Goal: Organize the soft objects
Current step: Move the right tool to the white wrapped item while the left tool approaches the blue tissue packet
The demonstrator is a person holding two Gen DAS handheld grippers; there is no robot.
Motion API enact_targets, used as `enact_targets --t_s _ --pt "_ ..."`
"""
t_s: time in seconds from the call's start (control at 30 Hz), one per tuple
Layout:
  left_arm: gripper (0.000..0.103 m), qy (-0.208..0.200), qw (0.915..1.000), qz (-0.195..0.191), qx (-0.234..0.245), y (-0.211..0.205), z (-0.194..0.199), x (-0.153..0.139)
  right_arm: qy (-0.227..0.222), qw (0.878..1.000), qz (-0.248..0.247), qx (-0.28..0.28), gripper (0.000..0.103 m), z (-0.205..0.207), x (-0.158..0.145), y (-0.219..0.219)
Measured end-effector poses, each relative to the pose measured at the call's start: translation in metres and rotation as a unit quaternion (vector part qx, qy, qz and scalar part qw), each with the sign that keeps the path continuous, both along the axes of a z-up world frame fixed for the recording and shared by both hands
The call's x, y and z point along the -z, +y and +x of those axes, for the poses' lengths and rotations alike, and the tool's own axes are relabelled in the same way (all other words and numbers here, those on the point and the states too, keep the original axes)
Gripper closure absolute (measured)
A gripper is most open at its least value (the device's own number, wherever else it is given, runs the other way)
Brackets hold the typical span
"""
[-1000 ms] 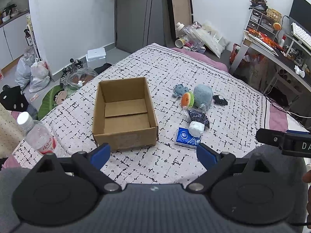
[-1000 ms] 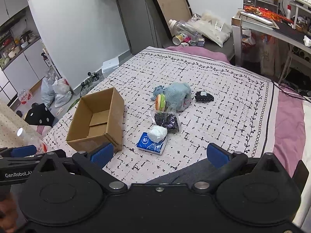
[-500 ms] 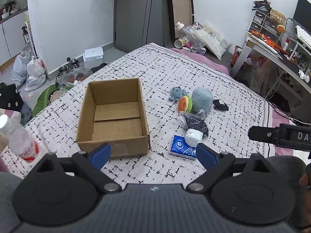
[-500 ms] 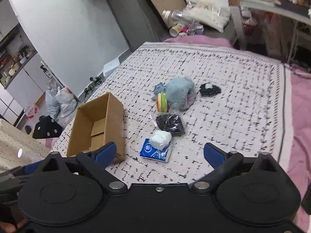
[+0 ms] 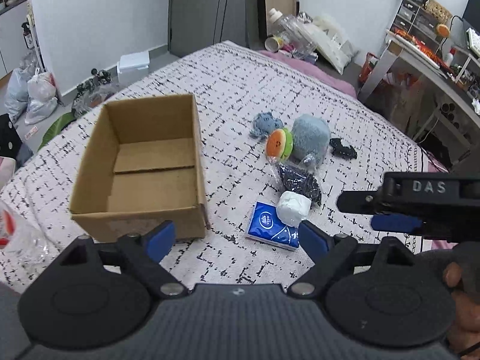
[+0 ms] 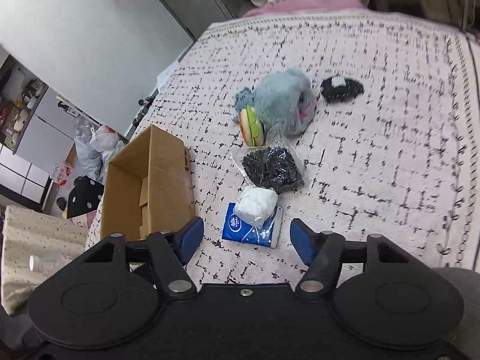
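Right wrist view: we list our right gripper [image 6: 246, 238] lower and nearer than a second ago, jaws closing on nothing, framing the white wad [image 6: 256, 205] atop the blue tissue pack [image 6: 240, 229] beside the empty cardboard box [image 6: 168, 162]; left gripper [image 5: 235, 238] apart, also closing; first pick imminent.

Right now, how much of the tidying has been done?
Nothing is packed: the cardboard box is empty. The right gripper is closing above the blue tissue pack, gripping nothing; the left gripper holds nothing. The plush toys, dark bag and white bundle remain.
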State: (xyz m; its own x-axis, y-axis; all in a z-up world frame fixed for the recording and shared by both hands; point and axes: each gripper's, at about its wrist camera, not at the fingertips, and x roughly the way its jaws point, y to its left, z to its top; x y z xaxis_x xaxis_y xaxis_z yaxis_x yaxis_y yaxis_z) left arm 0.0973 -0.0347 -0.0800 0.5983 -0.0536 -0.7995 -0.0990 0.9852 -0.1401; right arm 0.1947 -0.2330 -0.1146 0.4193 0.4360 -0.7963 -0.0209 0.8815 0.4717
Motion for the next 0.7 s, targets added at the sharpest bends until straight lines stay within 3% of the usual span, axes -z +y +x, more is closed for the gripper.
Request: enact_targets --t_s 0.23,0.37,0.5,0.7 --pt "0.019 0.019 0.9998 -0.007 -0.002 -0.008 0.024 0.022 0.034 0.999 0.017 0.009 0.04 0.026 0.025 0.004" --pt "0.027 0.034 0.9993 -0.014 -0.009 -0.01 0.037 0.037 0.057 0.998 0.027 0.01 0.039 0.038 0.043 0.007" --pt "0.028 0.045 0.9986 -0.024 -0.015 -0.011 0.046 0.051 0.064 0.998 0.003 0.015 0.039 0.046 0.057 0.014" --pt "0.028 0.059 0.9977 -0.029 -0.016 -0.013 0.057 0.067 0.085 0.996 0.006 0.003 0.036 0.058 0.073 0.021"
